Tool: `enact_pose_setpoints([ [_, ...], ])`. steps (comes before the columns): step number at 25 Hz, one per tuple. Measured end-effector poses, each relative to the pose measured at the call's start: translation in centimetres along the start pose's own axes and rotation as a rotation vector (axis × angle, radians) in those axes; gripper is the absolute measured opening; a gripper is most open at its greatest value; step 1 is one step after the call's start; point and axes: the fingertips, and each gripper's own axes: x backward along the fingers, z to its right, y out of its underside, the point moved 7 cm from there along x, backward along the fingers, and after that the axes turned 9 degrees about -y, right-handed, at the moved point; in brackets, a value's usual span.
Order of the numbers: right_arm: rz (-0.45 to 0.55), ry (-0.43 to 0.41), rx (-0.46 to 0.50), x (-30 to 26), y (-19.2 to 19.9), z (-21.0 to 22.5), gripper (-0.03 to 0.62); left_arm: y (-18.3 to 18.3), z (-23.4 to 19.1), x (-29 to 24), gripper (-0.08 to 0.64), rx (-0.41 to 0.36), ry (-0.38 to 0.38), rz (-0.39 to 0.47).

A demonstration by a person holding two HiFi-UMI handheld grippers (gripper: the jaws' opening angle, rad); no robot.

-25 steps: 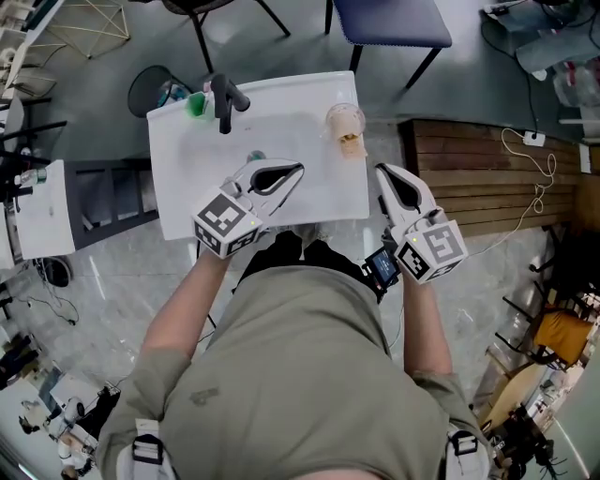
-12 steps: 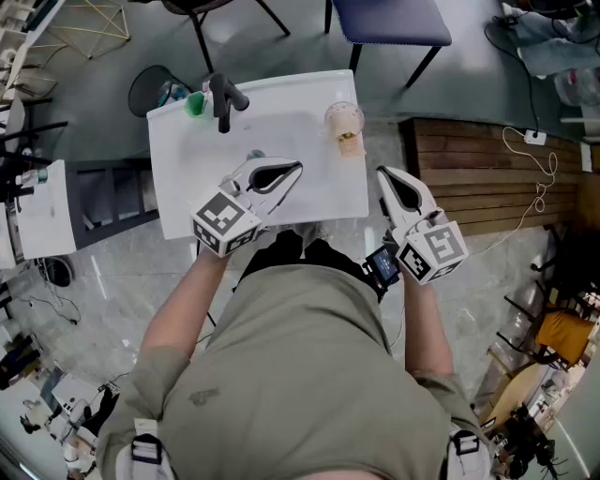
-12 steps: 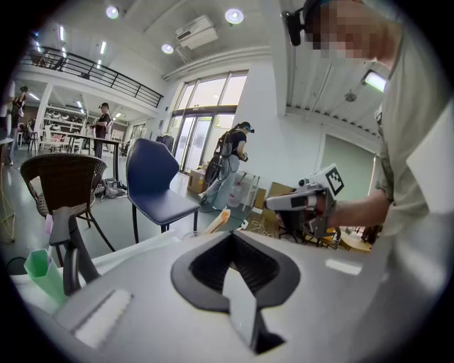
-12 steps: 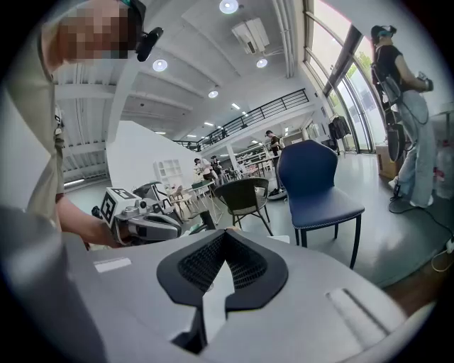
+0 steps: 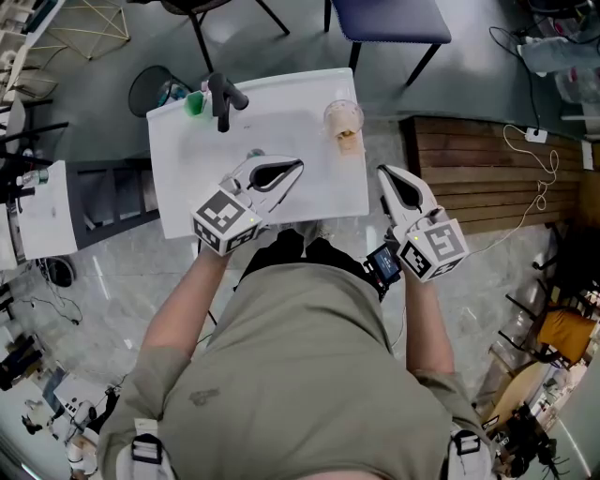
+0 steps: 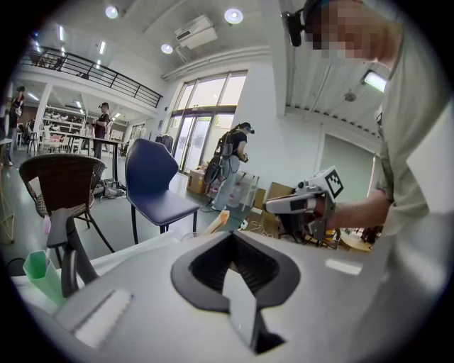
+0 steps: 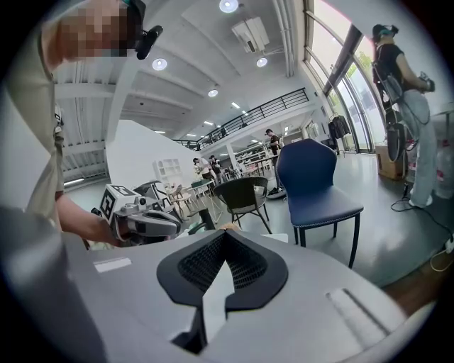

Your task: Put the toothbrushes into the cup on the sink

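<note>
A clear cup [image 5: 343, 122] stands on the white sink [image 5: 309, 187] at its far right, with pale orange toothbrush handles [image 5: 350, 142] inside it. My left gripper [image 5: 298, 169] hovers over the sink's near middle, shut and empty. My right gripper [image 5: 382, 172] hangs just off the sink's right edge, also shut with nothing in it. In the left gripper view the closed jaws [image 6: 230, 235] hide most of the cup, and only an orange handle [image 6: 215, 222] shows above them. In the right gripper view the jaw tips [image 7: 225, 232] meet.
A black faucet [image 5: 223, 99] and a green object [image 5: 195, 104] are at the sink's far left. A blue chair [image 5: 389, 21] stands behind the sink, and a wooden pallet [image 5: 478, 178] lies to its right. Other people stand farther back in the room.
</note>
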Motion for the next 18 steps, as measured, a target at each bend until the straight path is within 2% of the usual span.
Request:
enact_pose_setpoints([
  [18, -0.003, -0.001, -0.001, -0.04, -0.1, 0.21, 0.011, 0.12, 0.29, -0.38, 0.006, 0.004, 0.0, 0.003],
])
